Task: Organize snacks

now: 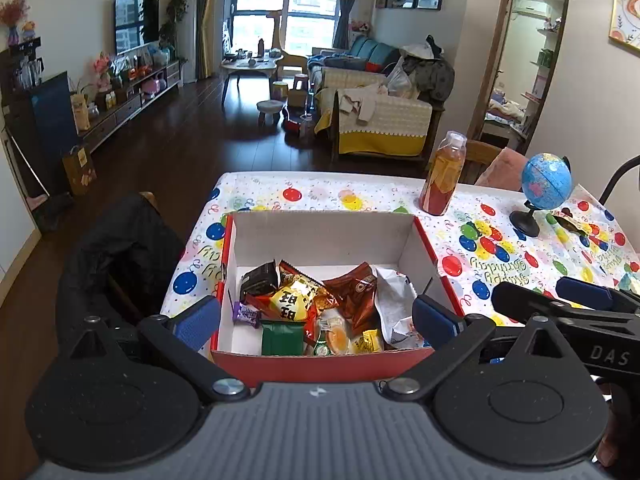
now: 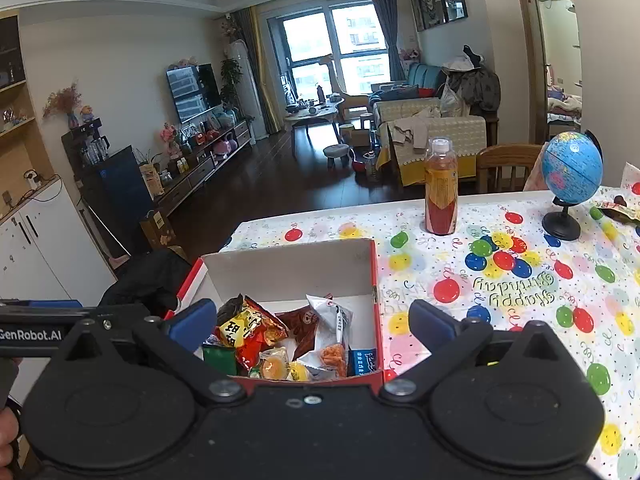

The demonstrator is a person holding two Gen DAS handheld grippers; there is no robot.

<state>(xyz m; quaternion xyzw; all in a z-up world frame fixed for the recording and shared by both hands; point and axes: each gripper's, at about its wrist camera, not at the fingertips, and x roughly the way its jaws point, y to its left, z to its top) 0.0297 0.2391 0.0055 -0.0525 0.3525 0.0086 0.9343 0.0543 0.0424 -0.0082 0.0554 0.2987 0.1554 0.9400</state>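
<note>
Both grippers are hovering over the near edge of the red box (image 1: 320, 366), which is sitting on a table under a balloon-print cloth (image 2: 500, 292). The left gripper (image 1: 318, 320) is holding its jaws spread wide and empty, blue fingertips (image 1: 198, 320) straddling the box's width. The right gripper (image 2: 314, 322) is likewise gaping, gripping nothing, its left pad over the box and its right pad over the cloth. Snacks are lying heaped in the box: a red-and-yellow packet (image 1: 294, 300), a green packet (image 1: 282, 338), a white wrapper (image 1: 394, 304), a small purple candy (image 1: 246, 314). Beyond the box, a bottle of orange drink (image 2: 440, 188) is standing upright, and a blue globe (image 2: 572, 168) is standing right of it. One more snack wrapper (image 2: 620, 212) is lying on the cloth beside the globe's base, well apart from the box.
</note>
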